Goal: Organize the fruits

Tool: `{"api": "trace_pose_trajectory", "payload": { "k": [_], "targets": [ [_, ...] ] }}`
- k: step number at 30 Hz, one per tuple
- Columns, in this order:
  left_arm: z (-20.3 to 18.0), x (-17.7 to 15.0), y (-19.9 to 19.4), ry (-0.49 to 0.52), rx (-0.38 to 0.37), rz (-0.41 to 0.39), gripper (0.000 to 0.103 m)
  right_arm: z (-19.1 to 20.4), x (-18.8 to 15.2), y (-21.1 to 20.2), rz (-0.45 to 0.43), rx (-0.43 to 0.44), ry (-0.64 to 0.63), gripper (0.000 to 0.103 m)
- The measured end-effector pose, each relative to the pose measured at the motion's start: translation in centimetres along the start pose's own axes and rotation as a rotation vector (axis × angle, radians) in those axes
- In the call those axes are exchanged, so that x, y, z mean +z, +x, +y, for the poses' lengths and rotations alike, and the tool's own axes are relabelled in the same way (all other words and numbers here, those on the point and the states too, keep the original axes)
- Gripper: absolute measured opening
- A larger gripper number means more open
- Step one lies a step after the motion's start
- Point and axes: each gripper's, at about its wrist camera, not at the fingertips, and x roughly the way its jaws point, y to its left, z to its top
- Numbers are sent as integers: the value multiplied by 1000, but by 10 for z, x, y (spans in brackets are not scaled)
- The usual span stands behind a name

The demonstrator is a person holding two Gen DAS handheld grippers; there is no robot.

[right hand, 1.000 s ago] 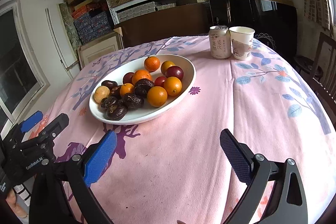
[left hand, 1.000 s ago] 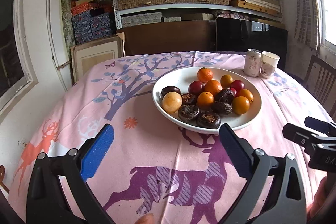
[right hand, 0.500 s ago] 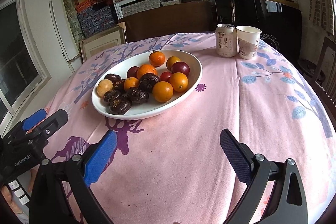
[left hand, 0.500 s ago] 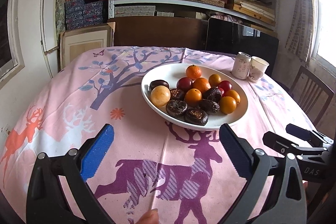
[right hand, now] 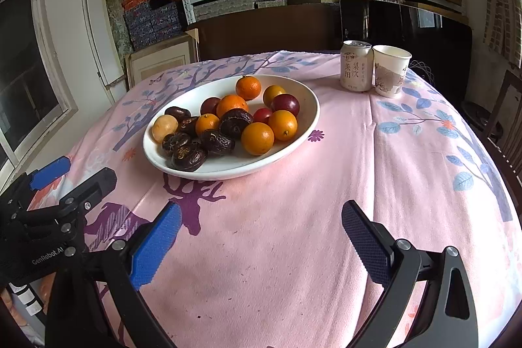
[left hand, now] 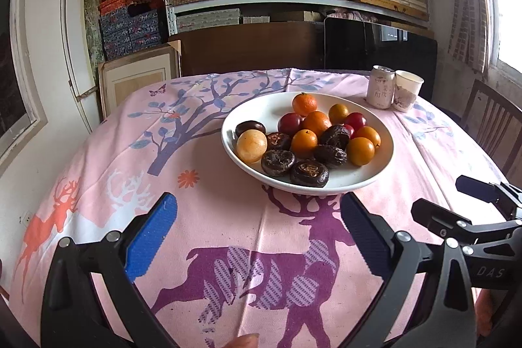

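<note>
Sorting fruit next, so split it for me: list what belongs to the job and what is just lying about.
Belongs to the job:
white bowl
oranges
red plums
dark wrinkled fruits
pale yellow fruit

Just lying about:
drink can
paper cup
patterned tablecloth

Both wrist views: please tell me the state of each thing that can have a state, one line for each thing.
Left gripper: open, holding nothing, above the tablecloth.
Right gripper: open, holding nothing.
White plate: filled with fruits, resting on the table.
Drink can: upright; whether opened, cannot tell.
Paper cup: upright, beside the can; contents not visible.
</note>
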Motion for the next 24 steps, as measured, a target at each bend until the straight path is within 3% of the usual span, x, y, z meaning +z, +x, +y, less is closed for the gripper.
{"api": "trace_pose_trajectory", "payload": {
  "k": [24],
  "targets": [
    [-3,0,-5,17,11,-8,98,1,-1,1,3,0,-1,99]
  ]
}}
